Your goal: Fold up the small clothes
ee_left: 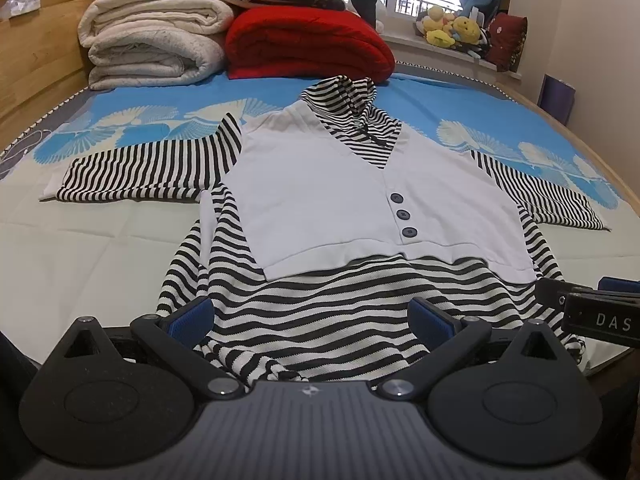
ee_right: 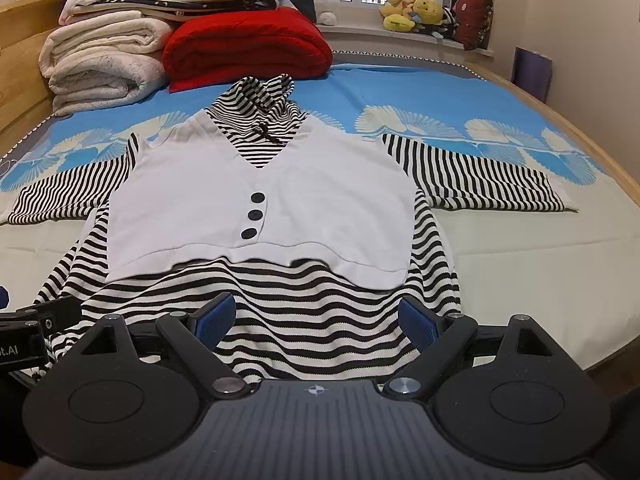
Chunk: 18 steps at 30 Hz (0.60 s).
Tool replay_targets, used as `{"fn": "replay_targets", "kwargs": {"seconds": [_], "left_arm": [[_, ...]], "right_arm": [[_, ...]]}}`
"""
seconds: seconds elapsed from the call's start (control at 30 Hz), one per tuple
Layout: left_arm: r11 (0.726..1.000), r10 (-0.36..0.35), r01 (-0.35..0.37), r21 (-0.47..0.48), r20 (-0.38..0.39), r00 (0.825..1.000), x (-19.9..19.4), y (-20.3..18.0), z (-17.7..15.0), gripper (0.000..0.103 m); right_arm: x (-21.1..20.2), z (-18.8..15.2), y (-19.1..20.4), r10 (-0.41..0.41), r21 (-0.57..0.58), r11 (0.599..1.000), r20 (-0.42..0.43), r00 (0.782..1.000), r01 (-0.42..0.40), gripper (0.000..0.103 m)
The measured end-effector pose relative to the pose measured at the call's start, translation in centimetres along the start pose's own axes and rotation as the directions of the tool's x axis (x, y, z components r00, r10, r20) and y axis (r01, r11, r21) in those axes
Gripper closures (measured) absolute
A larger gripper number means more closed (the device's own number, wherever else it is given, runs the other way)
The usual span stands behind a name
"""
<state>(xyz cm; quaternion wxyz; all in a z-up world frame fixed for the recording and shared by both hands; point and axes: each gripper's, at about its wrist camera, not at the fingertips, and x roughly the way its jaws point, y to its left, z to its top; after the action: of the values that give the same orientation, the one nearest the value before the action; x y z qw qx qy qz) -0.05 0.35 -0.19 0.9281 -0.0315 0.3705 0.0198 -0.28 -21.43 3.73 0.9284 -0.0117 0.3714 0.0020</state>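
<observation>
A small black-and-white striped hooded top (ee_left: 320,312) (ee_right: 304,320) with a white buttoned vest front (ee_left: 340,200) (ee_right: 288,208) lies flat on the bed, face up, sleeves spread to both sides and hood toward the far end. My left gripper (ee_left: 312,316) hovers open over the striped hem, blue pads wide apart with nothing pinched. My right gripper (ee_right: 316,316) is likewise open above the hem, a little further right. Each gripper's side shows at the edge of the other's view: the right gripper (ee_left: 600,312), the left gripper (ee_right: 28,332).
Folded white blankets (ee_left: 152,40) and a red quilt (ee_left: 308,40) are stacked at the bed's far end. Plush toys (ee_right: 416,12) sit on the windowsill. A wooden headboard (ee_left: 36,48) runs along the left; the bed's edge (ee_right: 560,344) is near right.
</observation>
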Motion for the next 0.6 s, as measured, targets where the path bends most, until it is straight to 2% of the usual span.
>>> {"fn": "replay_targets", "kwargs": {"seconds": [0.6], "left_arm": [[1.000, -0.003, 0.003, -0.010, 0.001, 1.000, 0.04, 0.12, 0.07, 0.000]], "right_arm": [[0.03, -0.02, 0.07, -0.002, -0.005, 1.000, -0.003, 1.000, 0.002, 0.014]]}}
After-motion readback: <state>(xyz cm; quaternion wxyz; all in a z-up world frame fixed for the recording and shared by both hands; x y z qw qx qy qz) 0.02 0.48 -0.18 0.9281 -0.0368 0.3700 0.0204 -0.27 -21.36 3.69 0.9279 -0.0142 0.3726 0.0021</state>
